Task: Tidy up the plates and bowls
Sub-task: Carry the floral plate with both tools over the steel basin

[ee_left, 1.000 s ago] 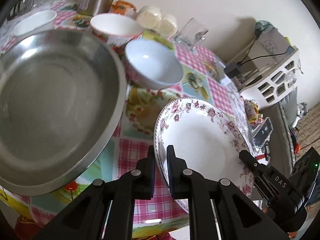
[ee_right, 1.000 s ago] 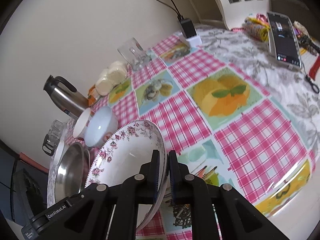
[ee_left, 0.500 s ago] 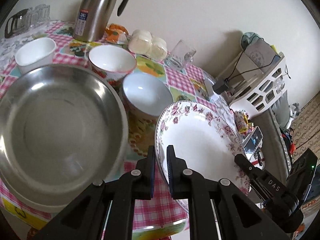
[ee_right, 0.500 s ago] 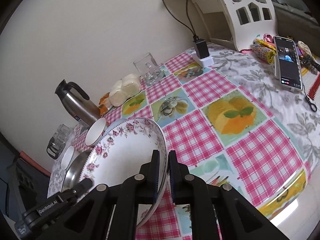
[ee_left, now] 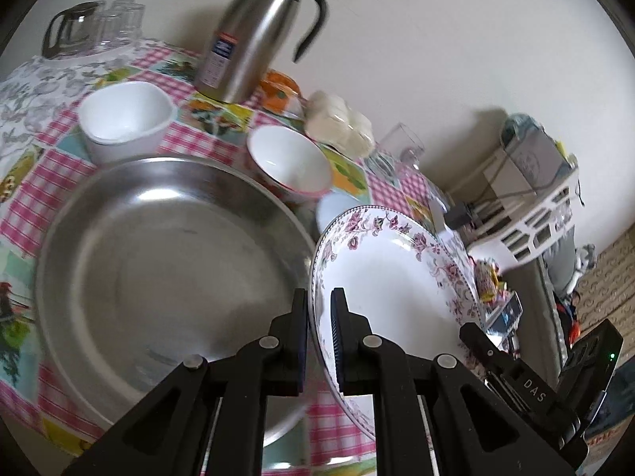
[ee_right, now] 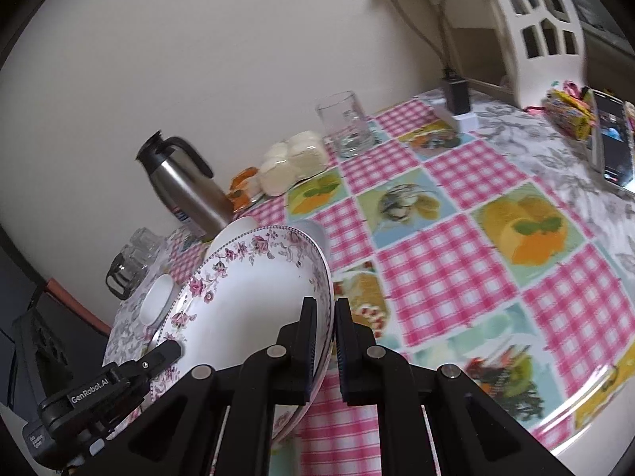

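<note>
Floral-rimmed plate [ee_left: 397, 273], glossy white ceramic, held tilted above the checked tablecloth [ee_right: 456, 258]. Left gripper [ee_left: 319, 317] and right gripper [ee_right: 325, 317] each clamp opposite rim edges. Only the left view shows the broad steel basin [ee_left: 166, 261] just beside the plate, plus white bowls [ee_left: 289, 162]. Only the right view shows the phone [ee_right: 613, 139]. Steel thermos [ee_left: 254, 35] near the wall.

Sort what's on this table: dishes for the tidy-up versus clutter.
Job:
floral-rimmed white plate, clamped by left gripper and right gripper
large round steel basin
white square bowl
red-patterned round bowl

Clutter:
steel thermos jug
clear drinking glass
black smartphone
</note>
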### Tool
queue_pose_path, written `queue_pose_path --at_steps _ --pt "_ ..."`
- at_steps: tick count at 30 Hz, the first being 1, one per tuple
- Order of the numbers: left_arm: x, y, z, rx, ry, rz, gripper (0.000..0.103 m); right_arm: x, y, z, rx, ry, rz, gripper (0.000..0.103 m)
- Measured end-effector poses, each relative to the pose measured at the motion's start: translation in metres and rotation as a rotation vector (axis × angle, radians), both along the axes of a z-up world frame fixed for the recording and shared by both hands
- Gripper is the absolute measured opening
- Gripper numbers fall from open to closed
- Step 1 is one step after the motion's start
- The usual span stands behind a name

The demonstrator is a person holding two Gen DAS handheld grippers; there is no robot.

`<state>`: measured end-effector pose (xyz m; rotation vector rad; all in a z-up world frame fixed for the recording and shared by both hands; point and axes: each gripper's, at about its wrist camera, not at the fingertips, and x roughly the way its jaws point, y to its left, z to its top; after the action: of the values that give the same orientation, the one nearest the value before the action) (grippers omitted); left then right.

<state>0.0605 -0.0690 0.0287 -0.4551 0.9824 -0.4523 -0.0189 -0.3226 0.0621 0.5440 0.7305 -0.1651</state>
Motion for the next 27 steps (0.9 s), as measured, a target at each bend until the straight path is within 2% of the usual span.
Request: queue_pose_path --at_steps 16,27 --pt "0.026 0.101 -0.009 -0.053 0.049 0.164 0.011 0.055 0.092 -0.012 -0.005 0.027 0.15 0.01" --pt "0.034 0.122 -0.03 -0.037 0.136 0.205 0.011 0.07 0.117 -0.032 -0.017 0.09 0.184 0.01"
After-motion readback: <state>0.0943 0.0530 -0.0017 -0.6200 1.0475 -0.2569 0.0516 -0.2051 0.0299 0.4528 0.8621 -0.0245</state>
